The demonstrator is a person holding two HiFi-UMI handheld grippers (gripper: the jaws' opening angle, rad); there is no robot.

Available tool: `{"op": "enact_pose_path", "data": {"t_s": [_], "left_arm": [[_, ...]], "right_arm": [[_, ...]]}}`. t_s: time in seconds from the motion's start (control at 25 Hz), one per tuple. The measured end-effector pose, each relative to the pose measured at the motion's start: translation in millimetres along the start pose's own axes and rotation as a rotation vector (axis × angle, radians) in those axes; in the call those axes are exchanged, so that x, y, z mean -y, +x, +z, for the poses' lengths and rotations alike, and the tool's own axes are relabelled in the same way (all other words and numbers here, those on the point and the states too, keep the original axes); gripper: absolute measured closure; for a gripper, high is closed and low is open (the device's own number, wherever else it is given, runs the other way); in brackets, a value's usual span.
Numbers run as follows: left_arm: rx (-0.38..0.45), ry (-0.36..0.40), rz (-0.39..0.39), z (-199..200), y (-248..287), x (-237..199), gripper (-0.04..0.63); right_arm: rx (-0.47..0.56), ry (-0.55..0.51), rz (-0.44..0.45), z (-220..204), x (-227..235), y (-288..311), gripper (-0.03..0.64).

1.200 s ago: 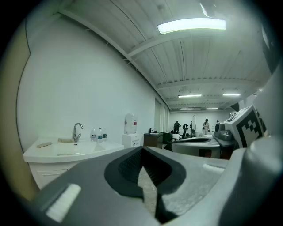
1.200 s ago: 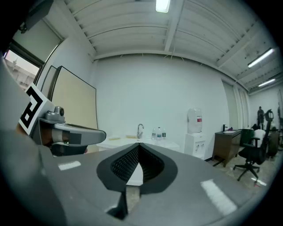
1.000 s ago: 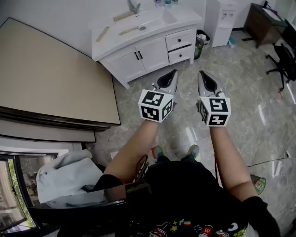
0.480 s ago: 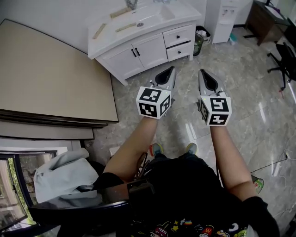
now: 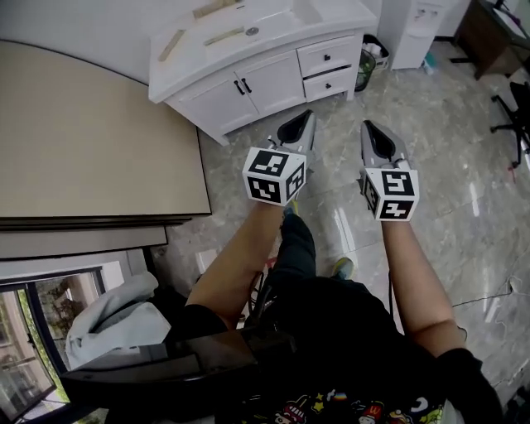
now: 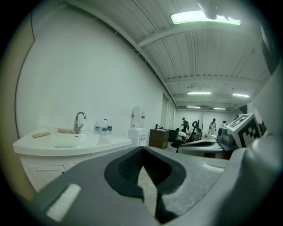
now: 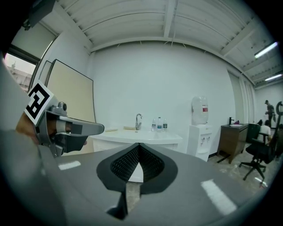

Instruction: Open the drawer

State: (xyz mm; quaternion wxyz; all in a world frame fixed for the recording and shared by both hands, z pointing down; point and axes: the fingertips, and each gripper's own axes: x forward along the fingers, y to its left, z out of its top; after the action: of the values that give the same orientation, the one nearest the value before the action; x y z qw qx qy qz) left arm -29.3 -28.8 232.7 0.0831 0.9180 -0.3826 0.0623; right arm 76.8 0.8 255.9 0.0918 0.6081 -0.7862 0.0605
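A white vanity cabinet [image 5: 248, 58] stands ahead on the marble floor. On its right side are two drawers with dark knobs, the upper drawer [image 5: 329, 56] and the lower drawer [image 5: 330, 84], both closed. To their left are two closed doors [image 5: 240, 91]. My left gripper [image 5: 304, 118] and right gripper [image 5: 368, 128] are held side by side in the air, short of the cabinet, both shut and empty. In the left gripper view the vanity [image 6: 66, 148] lies to the left of the gripper [image 6: 142, 148]. The right gripper [image 7: 138, 145] points at the vanity [image 7: 141, 137].
A large beige board [image 5: 83, 149] leans at the left. A water dispenser [image 5: 418, 25] and a bin [image 5: 369, 60] stand right of the cabinet. An office chair [image 5: 515, 112] is at the far right. White cloth [image 5: 116, 319] lies on a chair at lower left.
The person has stepped toward the vanity, left leg forward, so the cabinet sits closer and more central. Both grippers stay shut and side by side.
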Motion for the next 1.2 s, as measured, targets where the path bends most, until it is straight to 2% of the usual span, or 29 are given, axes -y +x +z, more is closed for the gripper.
{"op": "enact_pose_path", "data": {"t_s": [0.32,0.52,0.64,0.8,1.0,1.2], "left_arm": [[-0.029,-0.008,-0.084,-1.4,119.9,-121.4,0.595],[-0.056,-0.058,-0.106,-39.2,189.2,-155.2,0.595],[-0.018,-0.044,-0.074,-63.3,233.6,-174.0,0.595],[0.033,-0.028,-0.027,-129.6,301.8,-209.7,0.595],[0.04,-0.023,0.061,-236.4,381.7,-266.3,0.595],[0.091,0.008,0.114,-299.5,419.9,-299.9,0.595]], "right_arm": [[-0.061,0.002,-0.026,-7.5,25.6,159.0,0.594],[-0.094,0.021,-0.018,-36.6,63.9,245.9,0.592],[-0.087,0.021,0.016,-72.3,92.9,304.1,0.558],[-0.069,0.013,0.032,-156.5,127.7,396.4,0.498],[-0.059,0.037,0.046,-271.7,166.1,518.2,0.445],[0.002,0.004,0.072,-314.4,178.7,592.7,0.436]]}}
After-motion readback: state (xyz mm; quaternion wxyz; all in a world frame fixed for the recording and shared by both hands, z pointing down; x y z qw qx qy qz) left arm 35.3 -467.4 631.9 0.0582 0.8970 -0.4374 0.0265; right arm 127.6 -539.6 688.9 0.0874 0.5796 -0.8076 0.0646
